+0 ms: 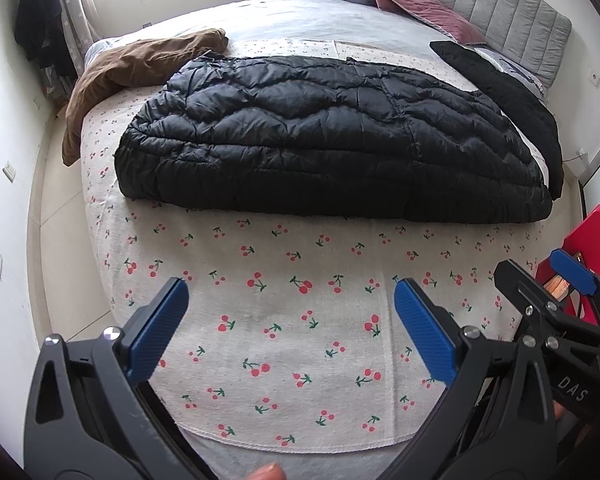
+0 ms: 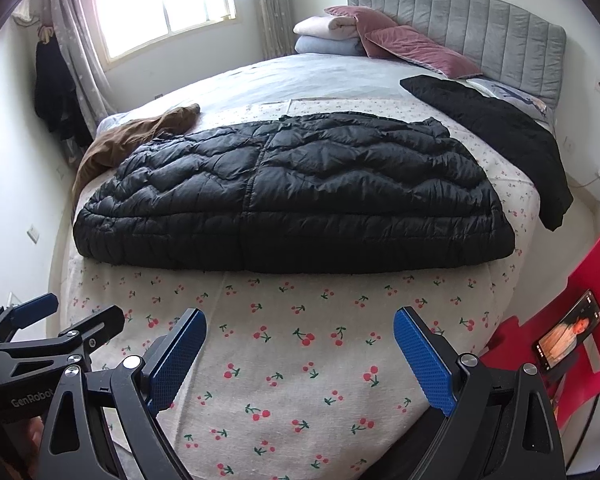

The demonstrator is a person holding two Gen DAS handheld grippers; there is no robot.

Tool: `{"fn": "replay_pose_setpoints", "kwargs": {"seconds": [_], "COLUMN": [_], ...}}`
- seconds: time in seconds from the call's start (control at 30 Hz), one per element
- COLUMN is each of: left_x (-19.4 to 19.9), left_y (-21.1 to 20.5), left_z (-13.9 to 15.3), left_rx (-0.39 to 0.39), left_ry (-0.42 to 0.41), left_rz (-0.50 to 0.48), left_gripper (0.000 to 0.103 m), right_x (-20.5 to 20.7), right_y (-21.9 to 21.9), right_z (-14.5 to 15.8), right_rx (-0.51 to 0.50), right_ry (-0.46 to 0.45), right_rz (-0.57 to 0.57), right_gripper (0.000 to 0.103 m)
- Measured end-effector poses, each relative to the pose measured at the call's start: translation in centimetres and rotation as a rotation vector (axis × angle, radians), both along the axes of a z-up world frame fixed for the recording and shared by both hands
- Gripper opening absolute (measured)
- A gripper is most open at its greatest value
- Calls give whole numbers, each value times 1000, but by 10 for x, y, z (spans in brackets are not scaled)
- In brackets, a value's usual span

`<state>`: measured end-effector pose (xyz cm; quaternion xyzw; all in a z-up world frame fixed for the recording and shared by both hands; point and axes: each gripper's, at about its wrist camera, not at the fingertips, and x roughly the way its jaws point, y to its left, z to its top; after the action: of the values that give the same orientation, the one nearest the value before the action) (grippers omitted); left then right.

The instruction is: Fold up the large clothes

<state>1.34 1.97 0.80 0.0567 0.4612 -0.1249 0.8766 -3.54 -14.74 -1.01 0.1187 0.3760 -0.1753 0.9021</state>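
A black quilted puffer coat (image 1: pixel 332 136) lies folded lengthwise into a long slab across the cherry-print sheet (image 1: pixel 284 320); it also shows in the right wrist view (image 2: pixel 284 200). My left gripper (image 1: pixel 290 292) is open and empty, held over the sheet short of the coat's near edge. My right gripper (image 2: pixel 300 322) is open and empty, also short of the coat. The right gripper shows at the right edge of the left wrist view (image 1: pixel 540 276), and the left gripper at the left edge of the right wrist view (image 2: pixel 76 312).
A brown garment (image 1: pixel 132 72) lies at the bed's far left corner, a second black garment (image 1: pixel 504 92) along the right side. Pillows (image 2: pixel 412 44) and folded blankets (image 2: pixel 328 36) sit by the grey headboard (image 2: pixel 480 28). A red chair (image 2: pixel 572 320) holding a phone (image 2: pixel 568 330) stands at right.
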Motion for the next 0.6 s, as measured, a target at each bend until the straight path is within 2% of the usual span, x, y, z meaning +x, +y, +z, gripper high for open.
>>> {"fn": "replay_pose_setpoints", "kwargs": {"seconds": [0.6], "left_x": [4], "left_y": [-6], "left_z": [-10], "left_rx": [19], "left_ry": [27], "left_rz": [-3], "left_gripper": [102], "right_x": [1], "right_y": [-10], "right_z": [-7], "right_rx": [18], "right_ry": [14], "right_rz": [-32], "right_gripper": [96]}}
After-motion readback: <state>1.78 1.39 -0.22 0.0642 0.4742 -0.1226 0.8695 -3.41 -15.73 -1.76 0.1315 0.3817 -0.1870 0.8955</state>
